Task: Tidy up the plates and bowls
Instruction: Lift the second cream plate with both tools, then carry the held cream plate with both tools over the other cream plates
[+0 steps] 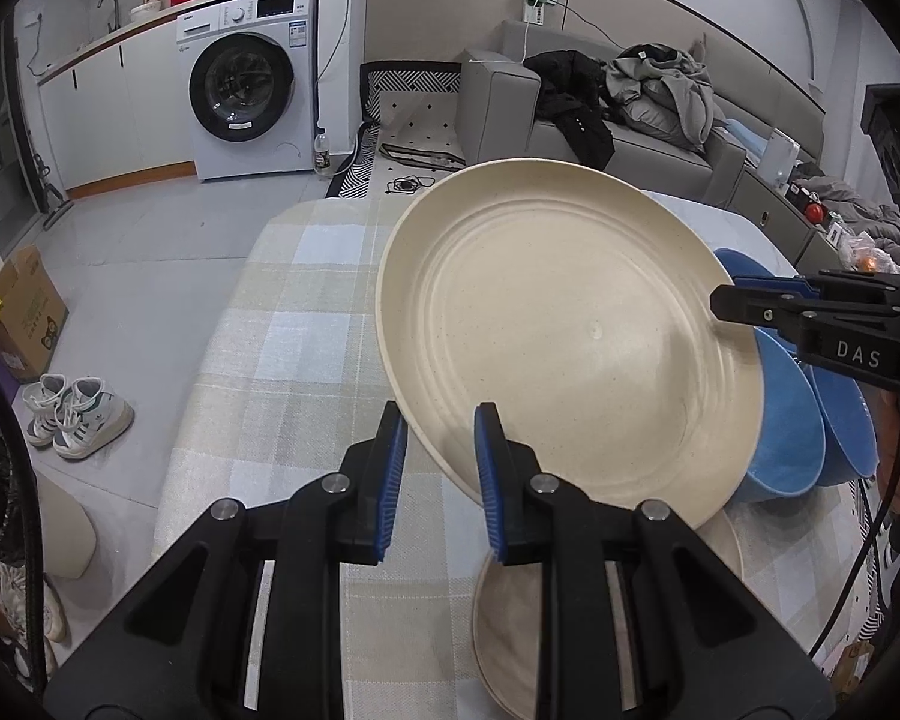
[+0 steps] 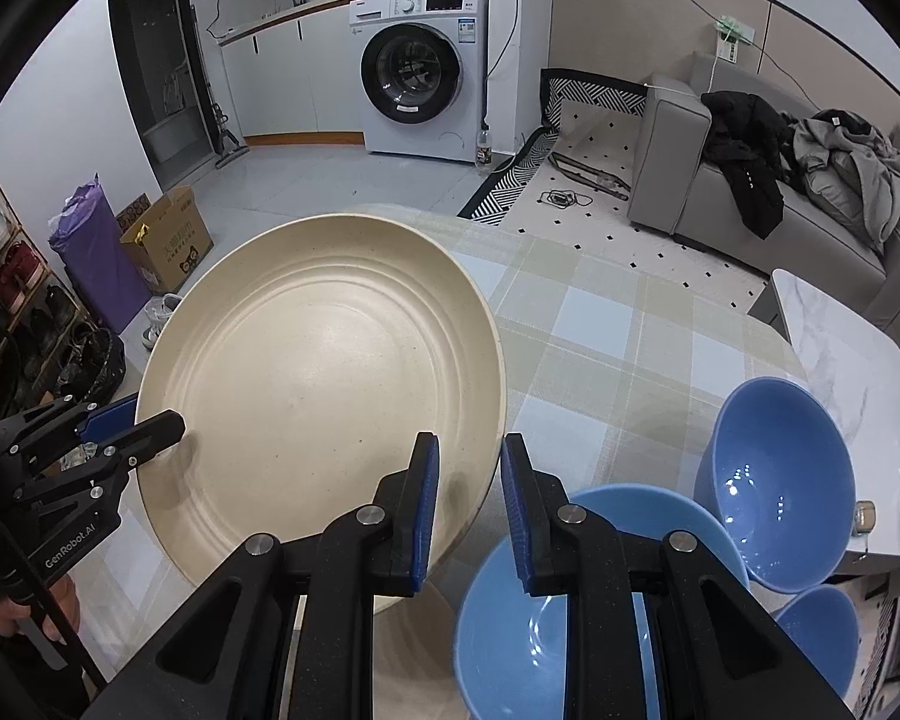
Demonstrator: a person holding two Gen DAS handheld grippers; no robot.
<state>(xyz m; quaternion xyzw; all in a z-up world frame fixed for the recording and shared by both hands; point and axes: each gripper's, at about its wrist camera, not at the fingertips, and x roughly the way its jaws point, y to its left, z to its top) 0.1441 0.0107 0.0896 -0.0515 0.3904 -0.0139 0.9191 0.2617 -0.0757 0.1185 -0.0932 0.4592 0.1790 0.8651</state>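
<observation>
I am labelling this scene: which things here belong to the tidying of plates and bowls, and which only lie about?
Belong to the job:
cream plate, held up by both grippers
second cream plate below it
blue bowls

Only lying about:
washing machine
cardboard box
sneakers
clothes on the sofa

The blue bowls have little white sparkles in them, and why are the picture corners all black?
Right wrist view: ceiling light glints off the glossy blue bowls. Both views: the fisheye lens leaves black corners and bends the washing machine. Left wrist view: soft glare on the cream plate.
</observation>
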